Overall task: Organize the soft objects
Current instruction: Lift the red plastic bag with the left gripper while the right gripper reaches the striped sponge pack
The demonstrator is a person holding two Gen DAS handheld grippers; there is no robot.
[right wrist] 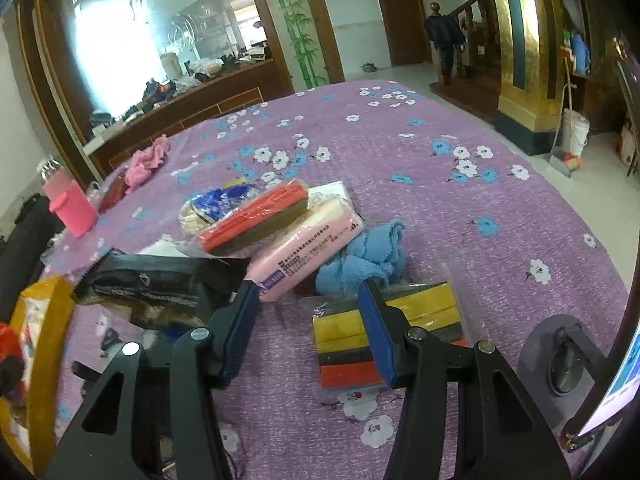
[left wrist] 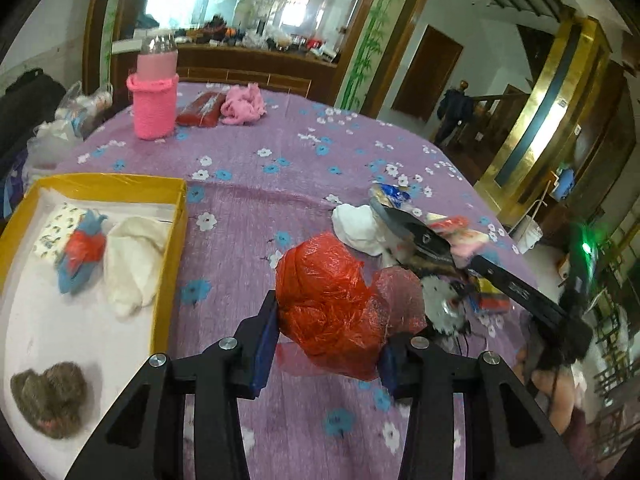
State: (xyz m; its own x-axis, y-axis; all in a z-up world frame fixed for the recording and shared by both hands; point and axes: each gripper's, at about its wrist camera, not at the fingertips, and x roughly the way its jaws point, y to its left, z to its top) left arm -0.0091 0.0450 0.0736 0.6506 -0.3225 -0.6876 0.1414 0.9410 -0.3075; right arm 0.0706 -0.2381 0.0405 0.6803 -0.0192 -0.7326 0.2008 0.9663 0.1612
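The red plastic bag [left wrist: 332,304], crumpled into a ball, sits clamped between the blue pads [left wrist: 262,344] of the left gripper [left wrist: 326,354], just above the purple flowered tablecloth [left wrist: 256,208]. To its left stands the yellow box [left wrist: 170,240], its near wall close beside the left finger; inside lie a white cloth [left wrist: 132,264], a blue-and-red bundle [left wrist: 82,252] and a brown furry piece [left wrist: 50,398]. Bare cloth stretches between box and bag. The right gripper [right wrist: 308,332] hangs with jaws parted and nothing between them, over open cloth between a black packet [right wrist: 160,284] and a striped sponge pack [right wrist: 348,344]. A blue towel [right wrist: 364,256] and pink packet [right wrist: 304,248] lie just beyond.
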